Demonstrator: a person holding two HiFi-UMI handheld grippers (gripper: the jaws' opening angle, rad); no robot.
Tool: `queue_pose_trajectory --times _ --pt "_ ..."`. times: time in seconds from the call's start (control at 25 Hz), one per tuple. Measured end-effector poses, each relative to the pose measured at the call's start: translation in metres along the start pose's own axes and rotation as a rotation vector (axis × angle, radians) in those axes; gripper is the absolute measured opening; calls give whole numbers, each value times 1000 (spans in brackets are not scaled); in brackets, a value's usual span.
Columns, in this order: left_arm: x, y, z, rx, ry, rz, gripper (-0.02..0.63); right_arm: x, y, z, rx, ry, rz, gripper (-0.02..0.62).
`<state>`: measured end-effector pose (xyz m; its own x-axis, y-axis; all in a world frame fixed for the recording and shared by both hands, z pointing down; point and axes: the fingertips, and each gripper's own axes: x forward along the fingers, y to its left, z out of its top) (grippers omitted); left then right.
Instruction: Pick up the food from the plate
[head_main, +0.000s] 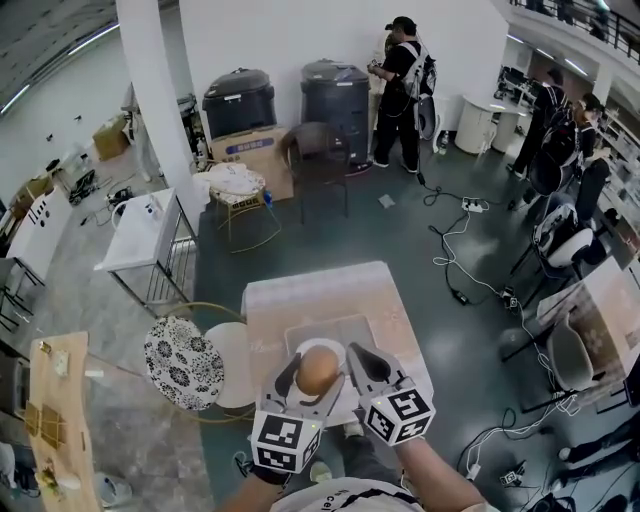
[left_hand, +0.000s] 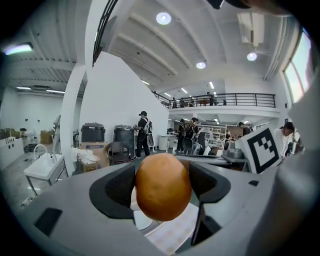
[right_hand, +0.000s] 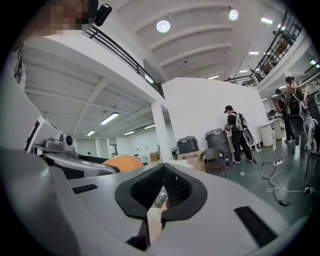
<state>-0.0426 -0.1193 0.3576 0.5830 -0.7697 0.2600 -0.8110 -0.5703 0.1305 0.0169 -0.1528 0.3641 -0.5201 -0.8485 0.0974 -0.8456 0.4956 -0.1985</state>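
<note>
A round brown bun (head_main: 317, 370) is held between the jaws of my left gripper (head_main: 316, 368), lifted above the white plate (head_main: 338, 401) that lies on a tray (head_main: 300, 331) on the small table (head_main: 300, 293). In the left gripper view the bun (left_hand: 163, 186) fills the gap between the dark pads, with the plate's rim (left_hand: 141, 220) showing below it. My right gripper (head_main: 356, 353) hovers just right of the bun, shut and holding nothing; its tips meet in the right gripper view (right_hand: 161, 173), where the bun (right_hand: 122, 162) shows to the left.
A patterned round stool (head_main: 183, 362) and a white one (head_main: 234, 366) stand left of the table. Farther off are a chair (head_main: 318, 160), two dark bins (head_main: 337, 95), a person (head_main: 402, 90) and cables on the floor (head_main: 455, 250).
</note>
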Motion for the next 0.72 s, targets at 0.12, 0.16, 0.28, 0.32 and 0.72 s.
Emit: queue_pose_trajectory --times 0.12,0.16,0.28,0.32,0.72 --pt "-5 -2 3 0 -5 -5 327 -3 3 4 -10 -4 -1 14" --pt "-6 -3 6 2 -11 -8 327 -3 4 7 -15 -9 -2 14" --pt "-9 -6 11 3 -25 -15 327 -4 5 13 -30 -17 -4 14" --pt "-11 -6 12 3 -29 -16 327 -5 6 14 -34 -18 -5 14" --pt "-16 -11 20 4 -56 -19 327 -9 3 19 -63 -2 -7 12"
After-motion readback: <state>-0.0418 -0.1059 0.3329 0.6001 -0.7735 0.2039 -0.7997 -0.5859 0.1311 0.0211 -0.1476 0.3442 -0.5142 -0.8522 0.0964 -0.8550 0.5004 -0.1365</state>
